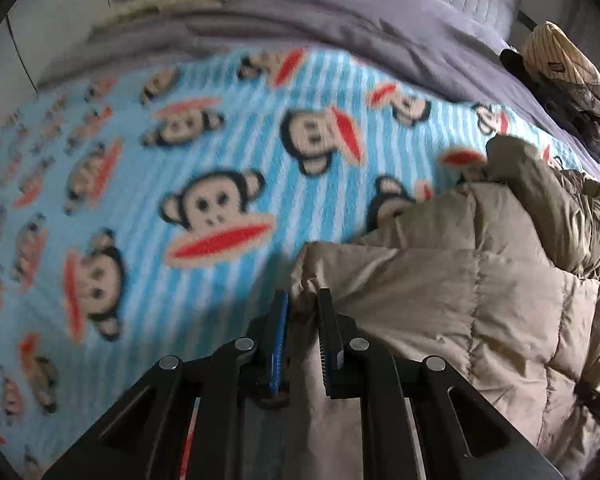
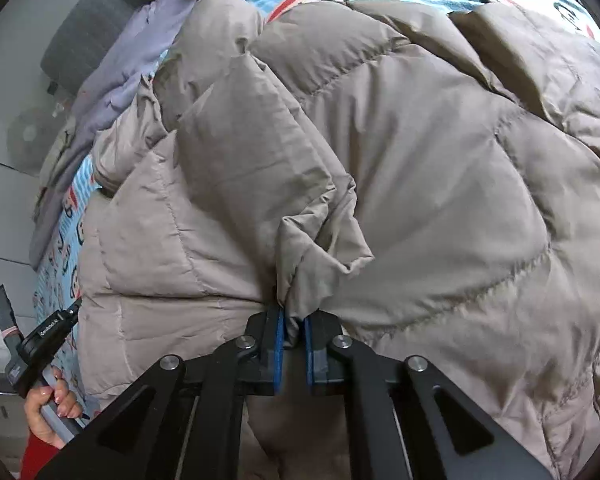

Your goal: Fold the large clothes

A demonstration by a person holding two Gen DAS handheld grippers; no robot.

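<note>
Each gripper, left (image 1: 303, 300) and right (image 2: 293, 314), is clamped on a puffer coat (image 2: 420, 184) edge. Likely lifting it to fold over the bed (image 1: 140, 200)

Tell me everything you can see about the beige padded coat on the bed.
The coat is a beige-grey puffer with thin, slightly shiny fabric, quilted into puffy panels by stitched seams. It lies crumpled and bunched on the blue striped monkey-print blanket, not yet flat. The right tongs are closed on a gathered fold of its fabric. The left tongs pinch its edge near a corner. No zipper, hood or label can be made out.
</note>
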